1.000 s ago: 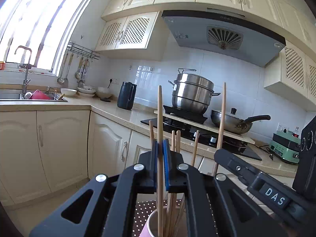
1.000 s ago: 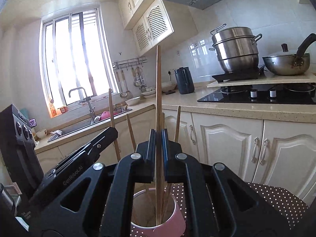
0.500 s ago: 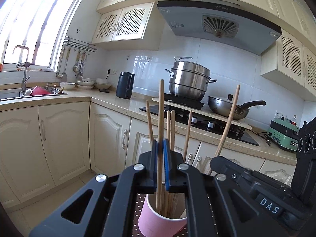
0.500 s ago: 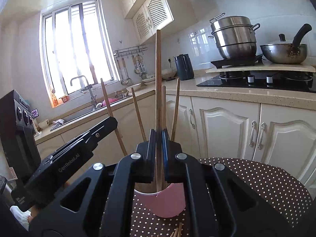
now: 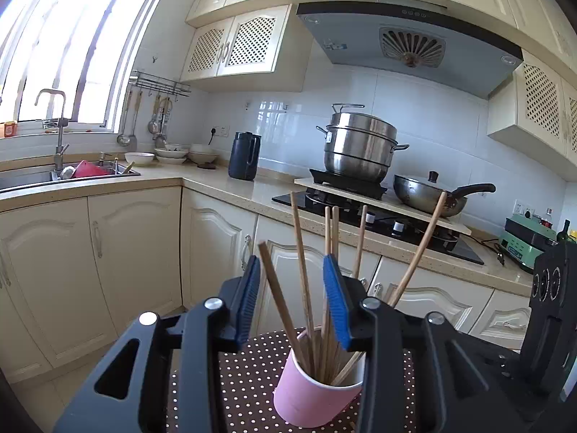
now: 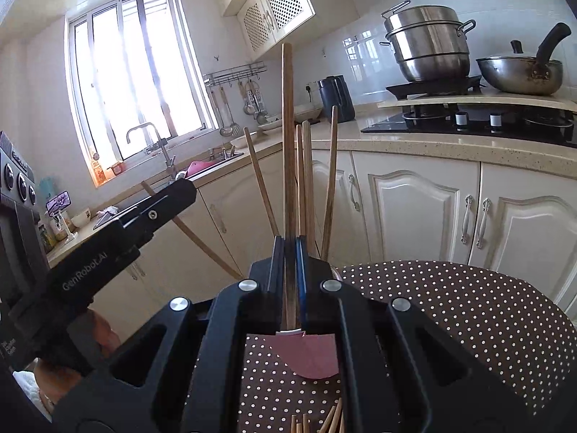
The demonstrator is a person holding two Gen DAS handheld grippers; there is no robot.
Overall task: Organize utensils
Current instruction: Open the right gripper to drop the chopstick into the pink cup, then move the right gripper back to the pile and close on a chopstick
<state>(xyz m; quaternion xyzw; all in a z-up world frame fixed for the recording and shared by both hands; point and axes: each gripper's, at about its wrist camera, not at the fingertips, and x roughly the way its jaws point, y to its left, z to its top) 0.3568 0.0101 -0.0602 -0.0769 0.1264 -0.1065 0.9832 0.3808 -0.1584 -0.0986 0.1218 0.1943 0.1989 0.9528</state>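
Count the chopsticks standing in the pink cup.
6 in the pink cup: a chopstick leaning left, one upright beside it, a close pair, another right of those, and one leaning far right. Others could be hidden behind the cup's rim.

Black gripper frames (image 5: 292,288), blue-lined fingers (image 5: 333,299), silver screws, white "GenRobot.AI" lettering

Plain matt wood is seen in the chopsticks (image 5: 303,270), which are held in a smooth matt pink cup (image 5: 310,393) on a polka-dotted brown tablecloth (image 6: 468,310). Polished, glossy metal is shown by the steamer pot (image 5: 360,148), and glazed shine by the wall tiles (image 5: 429,122).
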